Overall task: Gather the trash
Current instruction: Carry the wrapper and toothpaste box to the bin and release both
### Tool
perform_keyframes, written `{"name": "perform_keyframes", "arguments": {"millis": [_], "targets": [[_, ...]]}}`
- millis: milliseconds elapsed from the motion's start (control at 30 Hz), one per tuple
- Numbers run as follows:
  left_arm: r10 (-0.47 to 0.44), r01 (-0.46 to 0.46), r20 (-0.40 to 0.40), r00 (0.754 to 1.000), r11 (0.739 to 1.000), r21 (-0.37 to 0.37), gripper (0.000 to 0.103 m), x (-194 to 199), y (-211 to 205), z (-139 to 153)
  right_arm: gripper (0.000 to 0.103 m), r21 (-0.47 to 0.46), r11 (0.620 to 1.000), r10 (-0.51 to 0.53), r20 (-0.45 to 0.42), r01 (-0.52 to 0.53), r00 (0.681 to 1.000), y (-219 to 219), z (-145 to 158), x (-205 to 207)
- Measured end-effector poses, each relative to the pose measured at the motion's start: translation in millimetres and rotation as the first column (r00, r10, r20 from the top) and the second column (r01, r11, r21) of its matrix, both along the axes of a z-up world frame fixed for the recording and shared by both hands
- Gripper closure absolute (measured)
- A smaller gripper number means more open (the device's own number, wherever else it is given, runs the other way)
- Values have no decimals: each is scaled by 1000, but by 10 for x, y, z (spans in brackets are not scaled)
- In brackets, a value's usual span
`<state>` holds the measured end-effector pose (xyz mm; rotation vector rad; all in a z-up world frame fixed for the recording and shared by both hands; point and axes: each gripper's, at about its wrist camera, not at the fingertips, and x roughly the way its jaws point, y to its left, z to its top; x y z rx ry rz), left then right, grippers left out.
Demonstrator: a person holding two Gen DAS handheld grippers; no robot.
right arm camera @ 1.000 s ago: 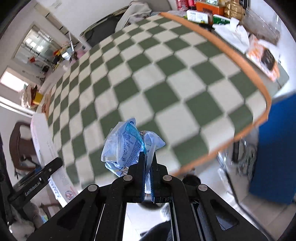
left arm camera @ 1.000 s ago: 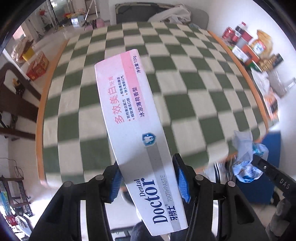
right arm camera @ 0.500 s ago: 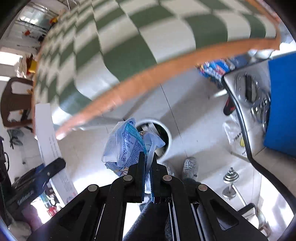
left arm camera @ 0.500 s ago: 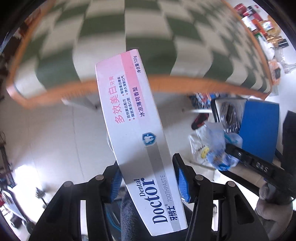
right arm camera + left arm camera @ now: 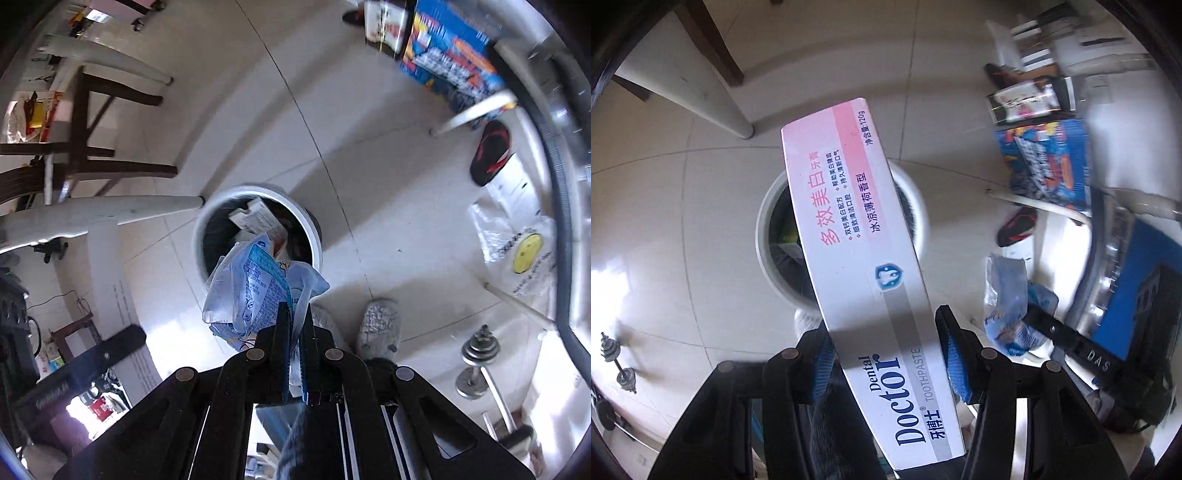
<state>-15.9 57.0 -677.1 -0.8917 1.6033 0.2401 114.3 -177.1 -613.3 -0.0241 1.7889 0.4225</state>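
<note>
Both tools now swung off the checkered counter and down over the floor, aimed at the white trash bin [image 5: 258, 236] that a second ago was out of sight. Left tool [image 5: 882, 358] clamped on toothpaste box [image 5: 857, 266], right tool [image 5: 293, 354] pinched shut on crumpled blue wrapper [image 5: 255, 291], both held above the bin mouth. Carry looks done; release likely next.

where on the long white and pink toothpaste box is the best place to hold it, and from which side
Hold the long white and pink toothpaste box near its printed "Doctor" end, across the narrow width, coming in from that end along its length. Its flat parallel sides suit the left gripper fingers, and the free end then points at the round white trash bin below.
</note>
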Motion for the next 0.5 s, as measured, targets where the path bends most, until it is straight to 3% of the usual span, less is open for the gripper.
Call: {"name": "perform_keyframes", "arguments": {"millis": [100,233,300,367,433,467,500], "targets": [[-16,16,-23,1000,1000,-20,54,63,37,-385,99,-1,1000,-12,-33,12,999,47,-584,0],[-39,39,-39,998,999,-7,52,97,108,-662,99,15,1000,-17,-41,18,999,209,-1003,-9],[-44,45,-38,998,999,25,25,85,149,-704,98,25,1000,-4,-48,5,999,332,-1157,-8],[-39,41,-30,999,998,54,19,22,199,-713,92,21,1000,-13,-55,14,998,418,-1282,-9],[-40,43,-32,999,995,91,16,-73,261,-706,67,12,1000,-11,-70,12,998,476,-1416,-22],[-36,39,-35,999,994,106,2,-154,312,-706,60,12,1000,-13,-66,13,998,502,-1444,-34],[-38,41,-30,999,991,124,0,-192,330,-690,48,3,1000,-4,-57,4,998,530,-1449,-51]]}}
